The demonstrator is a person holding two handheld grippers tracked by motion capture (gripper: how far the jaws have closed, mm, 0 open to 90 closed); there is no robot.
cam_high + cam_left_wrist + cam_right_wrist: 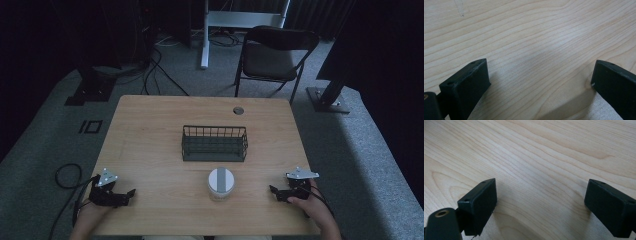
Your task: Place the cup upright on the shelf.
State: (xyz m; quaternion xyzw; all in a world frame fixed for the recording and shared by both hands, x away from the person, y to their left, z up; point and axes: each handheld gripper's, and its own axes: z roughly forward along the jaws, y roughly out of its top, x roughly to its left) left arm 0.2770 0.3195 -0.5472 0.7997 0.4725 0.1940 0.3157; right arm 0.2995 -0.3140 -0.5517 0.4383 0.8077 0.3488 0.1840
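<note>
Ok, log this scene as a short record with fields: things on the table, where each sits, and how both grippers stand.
surface: wooden table
jar: white-lidded jar, upright, near the front edge, midway between the grippers
basket: dark wire basket, mid-table, just behind the jar, apart from it
left gripper: at the front left, jaws wide apart over bare wood, holding nothing
right gripper: at the front right, jaws wide apart over bare wood, holding nothing
beyond the table: folding chair
</note>
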